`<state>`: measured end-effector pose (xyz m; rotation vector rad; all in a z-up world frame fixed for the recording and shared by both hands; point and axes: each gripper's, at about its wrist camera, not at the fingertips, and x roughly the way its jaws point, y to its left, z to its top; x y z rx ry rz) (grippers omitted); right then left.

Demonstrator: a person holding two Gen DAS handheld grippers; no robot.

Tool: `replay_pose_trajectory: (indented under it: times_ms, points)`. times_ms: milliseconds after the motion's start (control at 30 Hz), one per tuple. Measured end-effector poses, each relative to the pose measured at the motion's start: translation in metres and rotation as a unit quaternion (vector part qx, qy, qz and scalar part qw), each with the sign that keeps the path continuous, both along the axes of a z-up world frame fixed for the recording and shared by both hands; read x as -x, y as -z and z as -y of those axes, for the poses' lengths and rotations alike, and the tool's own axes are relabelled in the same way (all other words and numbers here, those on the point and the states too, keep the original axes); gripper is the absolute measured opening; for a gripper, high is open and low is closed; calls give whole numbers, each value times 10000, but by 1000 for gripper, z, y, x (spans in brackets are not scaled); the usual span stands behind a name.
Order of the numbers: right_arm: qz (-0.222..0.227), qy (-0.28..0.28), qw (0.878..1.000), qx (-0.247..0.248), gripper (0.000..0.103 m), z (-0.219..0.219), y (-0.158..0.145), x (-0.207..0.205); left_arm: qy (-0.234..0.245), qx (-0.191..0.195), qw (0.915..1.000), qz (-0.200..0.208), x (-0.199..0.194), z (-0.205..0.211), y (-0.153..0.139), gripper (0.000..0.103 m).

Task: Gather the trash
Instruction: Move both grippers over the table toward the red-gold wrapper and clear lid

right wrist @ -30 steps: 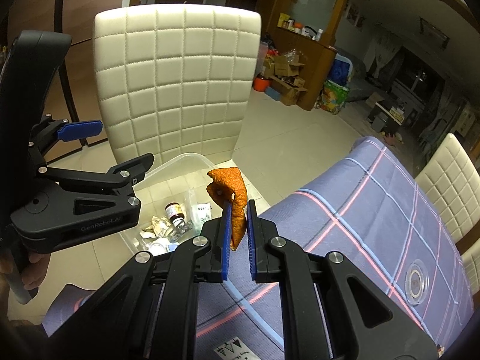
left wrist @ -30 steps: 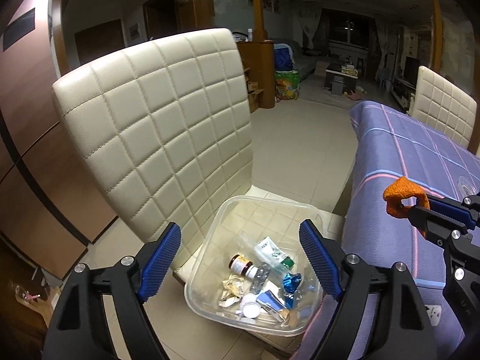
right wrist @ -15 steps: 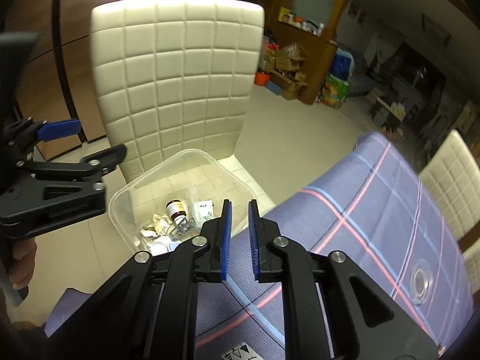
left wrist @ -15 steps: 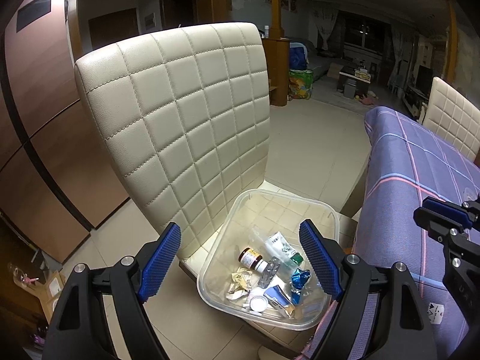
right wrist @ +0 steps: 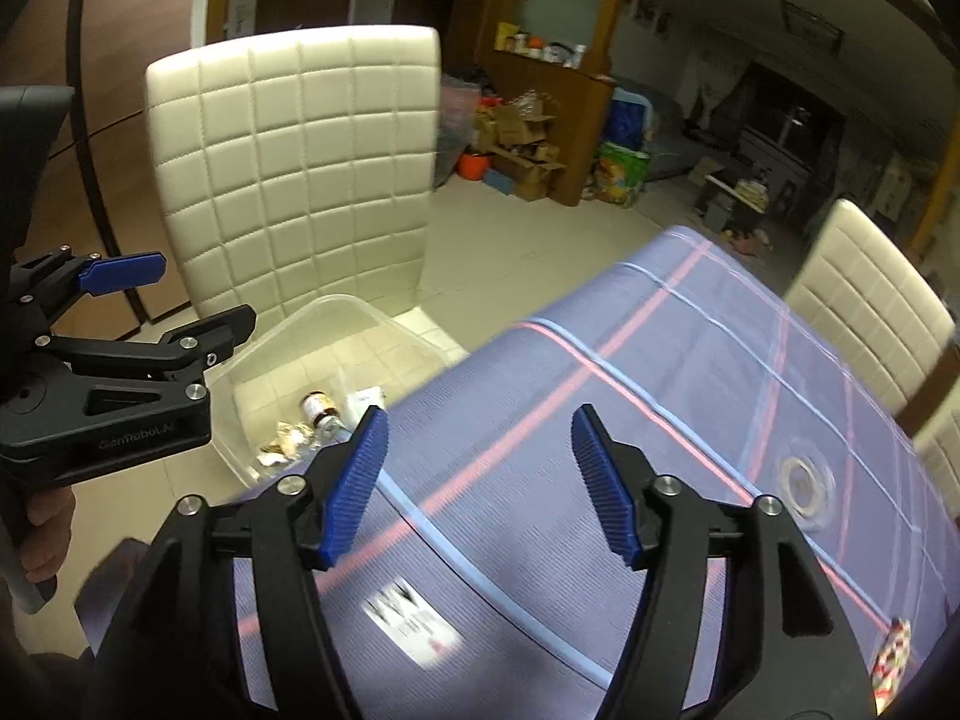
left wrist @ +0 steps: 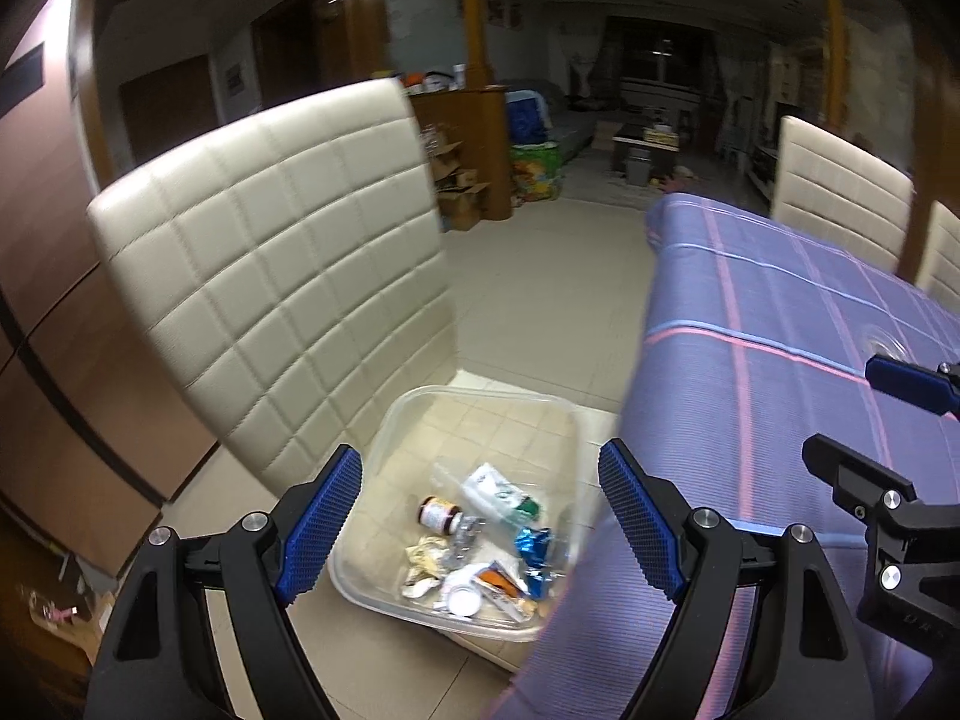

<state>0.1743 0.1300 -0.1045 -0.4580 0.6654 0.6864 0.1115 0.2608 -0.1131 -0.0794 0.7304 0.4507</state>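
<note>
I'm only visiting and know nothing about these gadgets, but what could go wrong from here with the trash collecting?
Two things, I'd guess. The clear bin sits on the chair seat partly tucked under the hanging tablecloth, so the next drop could miss or catch the cloth. The wrapper still on the table lies close to the edge nearest the camera; a clumsy reach with the right gripper, its fingers opening and empty, might push it off.

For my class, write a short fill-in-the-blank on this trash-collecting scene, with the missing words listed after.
1. The clear plastic bin sits on the seat of a cream ____.
2. The small bottle lies ____ the bin.
3. The tablecloth is mainly ____ with pink stripes.
4. Nothing is between the right hand-held gripper's ____ pads.

Missing words: chair; inside; purple; blue
</note>
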Motion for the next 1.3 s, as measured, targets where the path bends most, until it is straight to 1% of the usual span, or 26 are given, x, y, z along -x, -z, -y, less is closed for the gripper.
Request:
replay_pose_trajectory:
  times_ms: [200, 333, 433, 533, 600, 767, 900, 1067, 1167, 1300]
  points:
    - [60, 551, 9984, -128, 67, 65, -6, -1, 494, -149, 9987, 28, -8, 55, -9, 79]
    - [87, 938, 9953, -211, 68, 109, -9, -4, 889, -218, 9958, 11, -16, 96, -12, 79]
    - [110, 1302, 9911, -257, 70, 150, -9, -7, 1244, -234, 9919, -44, -23, 134, -11, 79]
    - [86, 1680, 9854, -261, 73, 191, -6, -10, 1569, -184, 9874, -98, -31, 165, -10, 79]
    - [55, 2001, 9794, -268, 75, 223, -2, -12, 1736, -129, 9846, -143, -36, 181, -8, 79]
    - [-113, 2681, 9629, -297, 77, 293, 11, -18, 2207, 64, 9748, -326, -52, 232, 1, 79]
    - [-209, 3090, 9502, -362, 81, 339, 20, -19, 2467, 84, 9681, -418, -62, 269, 7, 79]
    - [-256, 3432, 9381, -382, 81, 385, 31, -22, 2669, 14, 9626, -467, -72, 307, 10, 79]
    - [-343, 3551, 9332, -433, 81, 405, 36, -28, 2745, -56, 9602, -523, -78, 325, 14, 79]
    - [-486, 3611, 9300, -483, 81, 422, 46, -36, 2780, -93, 9586, -614, -87, 338, 18, 79]
